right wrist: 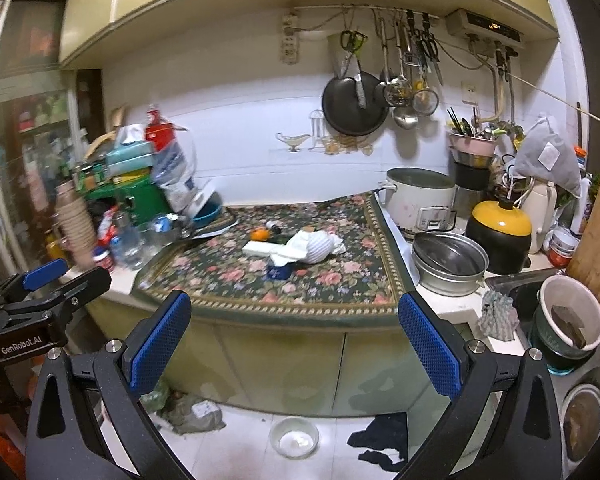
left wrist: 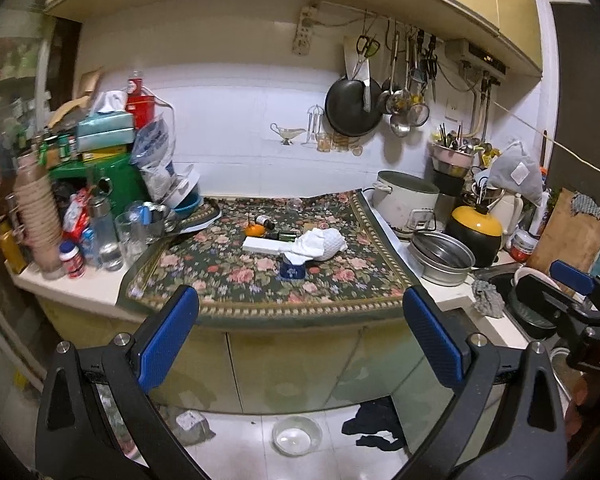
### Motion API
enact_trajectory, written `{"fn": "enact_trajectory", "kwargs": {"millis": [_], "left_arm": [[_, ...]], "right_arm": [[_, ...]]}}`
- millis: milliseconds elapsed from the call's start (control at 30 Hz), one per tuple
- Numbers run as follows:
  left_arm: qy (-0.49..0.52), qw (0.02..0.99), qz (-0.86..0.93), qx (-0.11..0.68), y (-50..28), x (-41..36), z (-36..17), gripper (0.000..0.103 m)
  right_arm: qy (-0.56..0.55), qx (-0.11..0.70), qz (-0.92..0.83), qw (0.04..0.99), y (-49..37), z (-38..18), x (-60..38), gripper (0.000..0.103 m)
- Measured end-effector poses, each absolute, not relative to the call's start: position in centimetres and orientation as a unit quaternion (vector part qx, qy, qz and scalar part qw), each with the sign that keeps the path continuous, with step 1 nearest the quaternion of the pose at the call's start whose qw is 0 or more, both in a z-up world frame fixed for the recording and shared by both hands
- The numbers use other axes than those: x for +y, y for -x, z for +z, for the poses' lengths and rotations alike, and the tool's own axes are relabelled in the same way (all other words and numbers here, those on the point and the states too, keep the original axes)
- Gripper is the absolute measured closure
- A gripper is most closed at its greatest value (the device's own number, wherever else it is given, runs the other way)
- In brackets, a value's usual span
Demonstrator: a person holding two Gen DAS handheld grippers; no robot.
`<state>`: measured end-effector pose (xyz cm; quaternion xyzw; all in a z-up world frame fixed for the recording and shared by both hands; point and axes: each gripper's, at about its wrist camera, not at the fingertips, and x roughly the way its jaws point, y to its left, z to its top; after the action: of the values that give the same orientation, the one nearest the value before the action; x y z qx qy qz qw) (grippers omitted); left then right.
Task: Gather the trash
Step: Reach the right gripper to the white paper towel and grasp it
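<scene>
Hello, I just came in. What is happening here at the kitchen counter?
A person holds two tongs in front of a cluttered counter to collect trash, and nothing is picked up yet. The left tongs and the right tongs are both open and empty, short of the counter. On the floral cloth lie crumpled white tissues, a small orange thing and a blue cup, all untouched.

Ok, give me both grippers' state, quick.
Left gripper: open, holding nothing.
Right gripper: open, holding nothing.
</scene>
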<state>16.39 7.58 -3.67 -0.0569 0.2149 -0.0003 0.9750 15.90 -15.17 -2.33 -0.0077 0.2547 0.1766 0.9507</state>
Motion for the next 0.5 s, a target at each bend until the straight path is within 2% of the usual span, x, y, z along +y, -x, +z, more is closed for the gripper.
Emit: {"fn": "enact_trajectory", "kwargs": {"millis": [300,500], "left_arm": [[0.029,0.964,-0.023,0.263,-28.1,11.9,-5.3,0.003],[0.039,0.947,-0.026,0.318,-35.2,13.2,-8.5,0.003]], "right_arm": [[-0.004,0.28,0.122,0.952,-23.1,-3.8,-11.7,0.0],[-0.02,0.317,0.104,0.942,-28.0,-6.0,-10.7,0.0]]}}
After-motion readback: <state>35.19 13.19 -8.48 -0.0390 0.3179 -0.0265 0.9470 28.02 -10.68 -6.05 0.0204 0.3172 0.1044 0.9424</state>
